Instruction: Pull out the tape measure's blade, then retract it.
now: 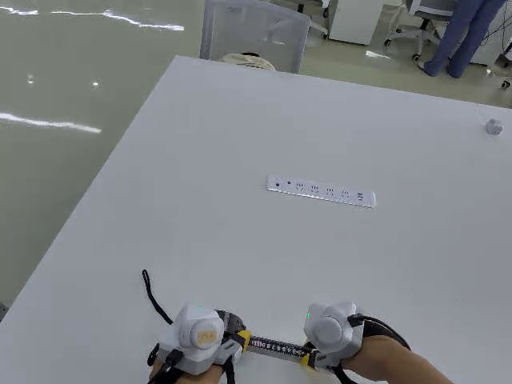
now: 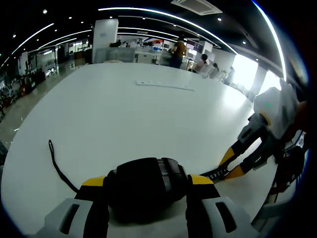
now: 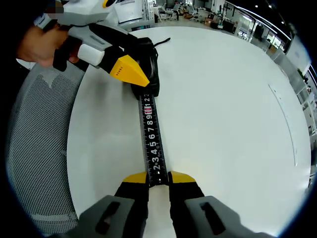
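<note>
Left gripper [image 2: 147, 181] clamps the black round tape measure case [image 3: 152, 74], bottom centre of its view, as anchor. Right gripper [image 3: 158, 177] pinches the black numbered blade [image 3: 151, 139] tip, so it runs taut over the white table [image 1: 320, 120].

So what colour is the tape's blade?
The blade is black with white numerals; best in right gripper view.

Two grippers were counted, one left gripper [image 2: 147, 181] and one right gripper [image 3: 158, 177]. There was one tape measure [image 3: 148, 74], with one blade [image 3: 151, 134] and one black strap [image 1: 154, 296]. There was also one table [image 1: 240, 128], one power strip [image 1: 321, 192], one small grey object [image 1: 494, 126] and one mesh chair [image 1: 254, 32].
</note>
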`<act>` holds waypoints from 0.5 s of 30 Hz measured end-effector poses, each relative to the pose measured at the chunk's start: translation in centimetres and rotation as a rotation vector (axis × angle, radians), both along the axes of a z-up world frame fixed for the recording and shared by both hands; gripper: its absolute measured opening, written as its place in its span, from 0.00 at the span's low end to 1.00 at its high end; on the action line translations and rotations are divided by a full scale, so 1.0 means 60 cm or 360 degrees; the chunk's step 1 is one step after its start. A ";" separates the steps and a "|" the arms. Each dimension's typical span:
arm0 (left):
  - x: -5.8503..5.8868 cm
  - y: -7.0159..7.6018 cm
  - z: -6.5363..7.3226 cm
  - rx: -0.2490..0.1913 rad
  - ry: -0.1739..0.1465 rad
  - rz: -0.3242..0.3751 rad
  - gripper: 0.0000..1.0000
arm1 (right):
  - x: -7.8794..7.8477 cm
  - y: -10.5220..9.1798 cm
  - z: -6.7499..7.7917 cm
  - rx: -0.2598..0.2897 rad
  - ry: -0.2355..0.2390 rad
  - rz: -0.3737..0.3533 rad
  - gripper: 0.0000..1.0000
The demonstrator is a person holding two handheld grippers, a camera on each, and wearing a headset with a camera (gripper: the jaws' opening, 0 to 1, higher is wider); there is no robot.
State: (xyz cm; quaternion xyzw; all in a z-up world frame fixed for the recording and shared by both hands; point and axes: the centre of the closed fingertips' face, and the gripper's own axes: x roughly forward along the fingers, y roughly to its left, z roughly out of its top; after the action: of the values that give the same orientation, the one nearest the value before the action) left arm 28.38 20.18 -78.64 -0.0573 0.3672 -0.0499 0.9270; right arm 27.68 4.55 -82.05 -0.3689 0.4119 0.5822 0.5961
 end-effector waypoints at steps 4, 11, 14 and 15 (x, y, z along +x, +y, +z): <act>0.000 0.000 0.000 -0.0001 0.0001 0.0000 0.59 | 0.000 0.003 0.000 0.0003 0.0000 0.0000 0.16; 0.000 0.000 0.000 -0.0003 0.0001 -0.0005 0.59 | 0.000 0.008 -0.001 0.0010 0.0002 0.0006 0.16; 0.000 0.001 0.001 -0.0002 0.0001 -0.0004 0.59 | -0.002 0.010 0.001 0.0011 0.0003 0.0010 0.16; 0.000 0.001 0.001 -0.0001 -0.0001 -0.0004 0.59 | -0.001 0.011 0.001 0.0010 0.0003 0.0011 0.16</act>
State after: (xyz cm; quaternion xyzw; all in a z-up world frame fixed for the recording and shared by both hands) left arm 28.38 20.21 -78.59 -0.0572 0.3670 -0.0512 0.9270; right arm 27.60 5.22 -82.01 -0.3679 0.4094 0.5859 0.5947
